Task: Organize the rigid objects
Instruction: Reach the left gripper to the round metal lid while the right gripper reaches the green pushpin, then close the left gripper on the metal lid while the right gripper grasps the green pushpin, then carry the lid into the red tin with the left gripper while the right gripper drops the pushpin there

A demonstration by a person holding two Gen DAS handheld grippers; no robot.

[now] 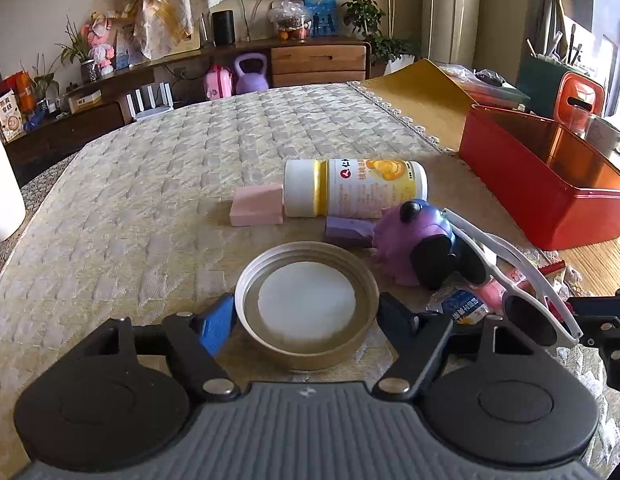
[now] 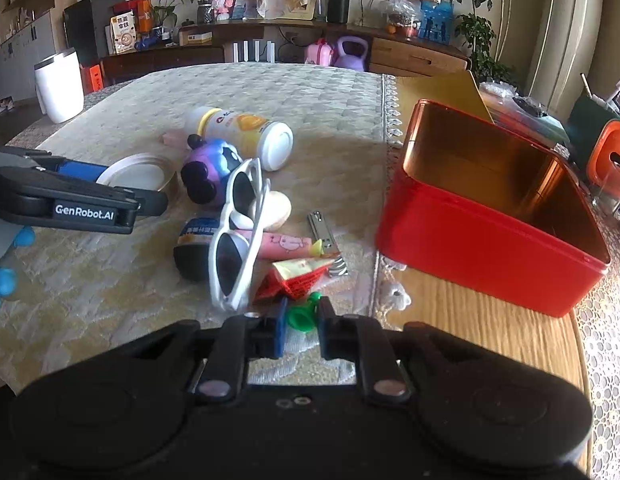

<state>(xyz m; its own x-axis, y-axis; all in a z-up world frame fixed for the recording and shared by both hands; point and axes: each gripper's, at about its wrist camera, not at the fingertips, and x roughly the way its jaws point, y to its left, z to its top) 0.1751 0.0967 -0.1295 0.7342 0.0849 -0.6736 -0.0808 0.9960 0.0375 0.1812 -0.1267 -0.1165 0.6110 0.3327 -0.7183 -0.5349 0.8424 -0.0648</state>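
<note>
My left gripper (image 1: 306, 316) is open, its fingers on either side of a round jar lid (image 1: 306, 306) lying upside down on the quilted cloth; the lid also shows in the right wrist view (image 2: 140, 174). My right gripper (image 2: 300, 322) is closed on a small green ring-shaped piece (image 2: 304, 316). White sunglasses (image 2: 240, 236) lean just left of it. Beyond lie a purple toy (image 1: 415, 240), a yellow-and-white bottle (image 1: 353, 194) on its side, a pink block (image 1: 257, 206) and a purple block (image 1: 345, 232).
An open red tin box (image 2: 481, 240) stands on the right, partly on bare wood. Near the sunglasses lie a red snack packet (image 2: 300, 276), a pink tube (image 2: 288, 246), nail clippers (image 2: 321, 230) and a dark round container (image 2: 194, 248). A white tumbler (image 2: 60, 84) stands far left.
</note>
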